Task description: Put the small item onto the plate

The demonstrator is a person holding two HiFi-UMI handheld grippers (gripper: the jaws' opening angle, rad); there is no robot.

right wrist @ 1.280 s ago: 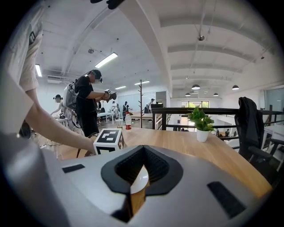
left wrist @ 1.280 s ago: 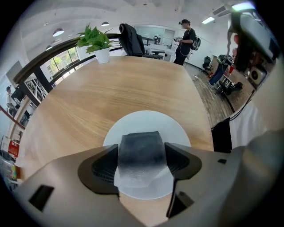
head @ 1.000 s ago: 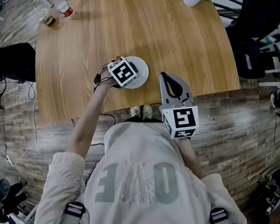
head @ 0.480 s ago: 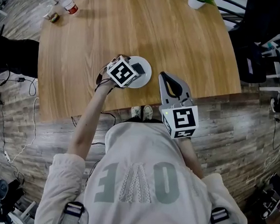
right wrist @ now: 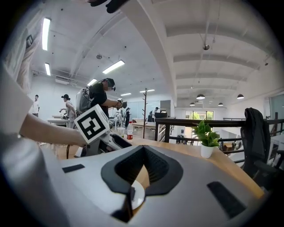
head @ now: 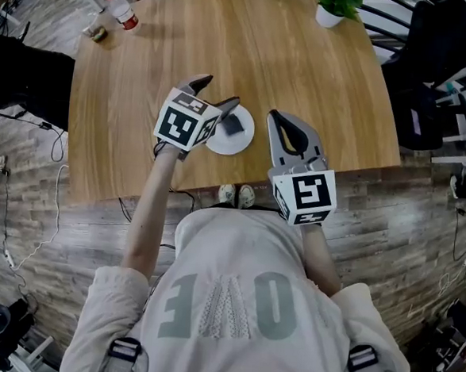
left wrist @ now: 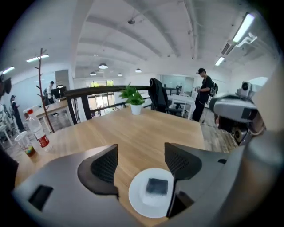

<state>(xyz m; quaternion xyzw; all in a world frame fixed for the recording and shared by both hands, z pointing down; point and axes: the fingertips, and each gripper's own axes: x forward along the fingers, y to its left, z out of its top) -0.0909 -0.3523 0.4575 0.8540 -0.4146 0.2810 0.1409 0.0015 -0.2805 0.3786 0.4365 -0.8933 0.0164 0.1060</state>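
Hovering over the table (head: 305,63), your left tongs (head: 217,91) are spread wide with nothing between the jaws. In the left gripper view, the left tongs (left wrist: 141,153) frame bare wood. The white plate (left wrist: 135,201) lies just under and behind the jaw tips, partly hidden by the right-hand jaw. The small dark square item (left wrist: 156,186) rests flat near the middle of that plate, apart from both jaws.

From above, the item (head: 232,125) sits on the plate (head: 232,148), which lies between your two tongs near the table's edge. Your right tongs (head: 276,116) are pressed together at the tips and hold nothing. They sit just beside the plate without touching it.

In the right gripper view, a sliver of plate (right wrist: 137,197) shows through the gap behind the tips of the right tongs (right wrist: 143,148). A potted plant (head: 331,7) stands well ahead of them.
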